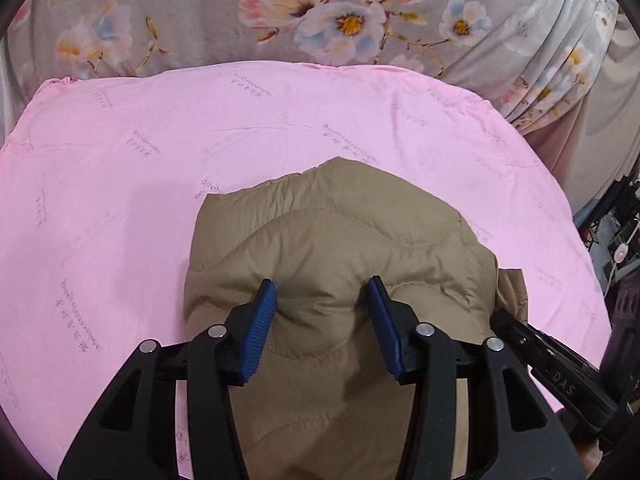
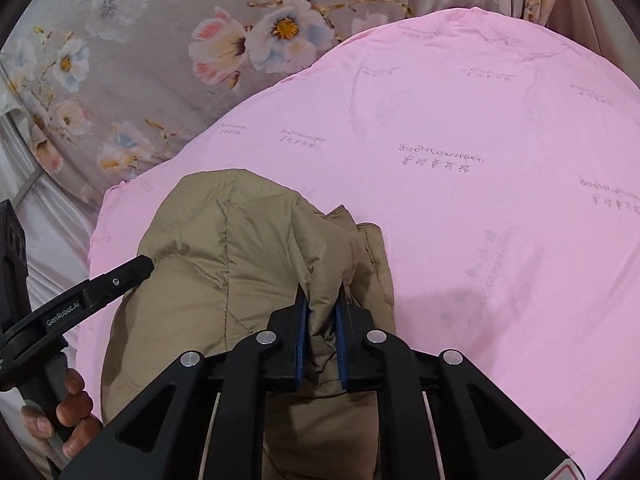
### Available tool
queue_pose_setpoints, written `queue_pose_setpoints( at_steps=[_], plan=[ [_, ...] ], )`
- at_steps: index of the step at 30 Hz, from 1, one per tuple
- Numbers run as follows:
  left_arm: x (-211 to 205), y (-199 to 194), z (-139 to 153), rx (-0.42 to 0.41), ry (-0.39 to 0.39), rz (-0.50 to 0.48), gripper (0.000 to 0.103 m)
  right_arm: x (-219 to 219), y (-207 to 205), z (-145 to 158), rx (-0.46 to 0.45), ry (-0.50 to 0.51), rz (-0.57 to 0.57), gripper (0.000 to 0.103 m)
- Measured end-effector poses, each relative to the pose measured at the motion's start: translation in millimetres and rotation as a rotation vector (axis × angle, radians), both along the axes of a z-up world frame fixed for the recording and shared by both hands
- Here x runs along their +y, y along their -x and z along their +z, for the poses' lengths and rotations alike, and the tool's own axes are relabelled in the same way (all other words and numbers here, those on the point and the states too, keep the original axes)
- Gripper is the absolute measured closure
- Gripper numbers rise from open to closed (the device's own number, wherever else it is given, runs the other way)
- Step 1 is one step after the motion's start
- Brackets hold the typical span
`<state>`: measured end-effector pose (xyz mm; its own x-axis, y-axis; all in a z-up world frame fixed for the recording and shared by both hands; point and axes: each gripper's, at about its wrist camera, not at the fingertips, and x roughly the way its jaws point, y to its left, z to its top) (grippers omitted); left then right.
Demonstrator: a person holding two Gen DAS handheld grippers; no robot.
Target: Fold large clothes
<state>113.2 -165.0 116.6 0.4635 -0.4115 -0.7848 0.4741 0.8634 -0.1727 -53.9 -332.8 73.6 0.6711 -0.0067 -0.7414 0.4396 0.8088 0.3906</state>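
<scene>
A tan quilted jacket (image 1: pixel 332 224) lies bunched on a pink sheet (image 1: pixel 140 168). In the left wrist view my left gripper (image 1: pixel 320 290) has its blue pads (image 1: pixel 262 316) pressed into a thick puffy fold of the jacket, which puckers between them. In the right wrist view my right gripper (image 2: pixel 322 302) is shut on a narrow raised fold of the jacket (image 2: pixel 224 240) near its right edge. The left gripper (image 2: pixel 120 276) enters that view from the left, its tip on the jacket, held by a person's hand (image 2: pixel 70 404). The right gripper's arm (image 1: pixel 556 364) shows low at the right of the left wrist view.
The pink sheet (image 2: pixel 500 200) spreads wide beyond and to the right of the jacket. A grey floral cloth (image 1: pixel 320 12) lies behind it, gathered into folds (image 1: pixel 560 64) at the far right. Dark clutter and cables (image 1: pixel 618 240) stand off the sheet's right edge.
</scene>
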Motion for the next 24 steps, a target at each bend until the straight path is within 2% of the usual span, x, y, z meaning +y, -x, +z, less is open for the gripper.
queue_pose_setpoints(
  at_steps=[6, 24],
  plan=[
    [-7, 9, -27, -0.107, -0.078, 0.027, 0.056, 11, -6, -18, 0.000, 0.061, 0.009, 0.087],
    [-18, 11, -52, -0.207, -0.094, 0.061, 0.055, 6, -5, -43, -0.045, 0.030, -0.011, 0.084]
  ],
)
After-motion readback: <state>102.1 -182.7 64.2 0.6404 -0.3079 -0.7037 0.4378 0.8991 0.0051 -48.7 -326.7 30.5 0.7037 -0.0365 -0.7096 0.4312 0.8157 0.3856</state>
